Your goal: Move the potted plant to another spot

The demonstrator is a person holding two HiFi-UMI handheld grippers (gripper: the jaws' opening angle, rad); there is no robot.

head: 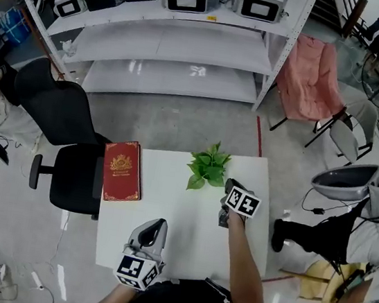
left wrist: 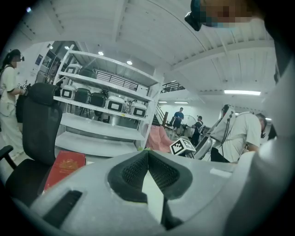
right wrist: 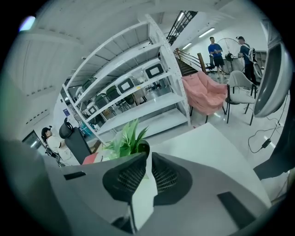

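The potted plant (head: 207,167), green leaves in a small dark pot, stands on the white table (head: 167,207) near its far edge. In the right gripper view the potted plant (right wrist: 126,140) shows just beyond the left jaw's tip. My right gripper (head: 229,186) is close to the plant's right side and points at it. Its jaws stand a narrow slit apart with only table showing between them. My left gripper (head: 155,228) hovers over the table's near part, shut and empty.
A red book (head: 122,170) lies at the table's left edge, beside a black office chair (head: 69,158). White shelving (head: 170,39) stands beyond the table. A seated person (head: 361,227) is to the right, and a pink chair (head: 312,77) is further back.
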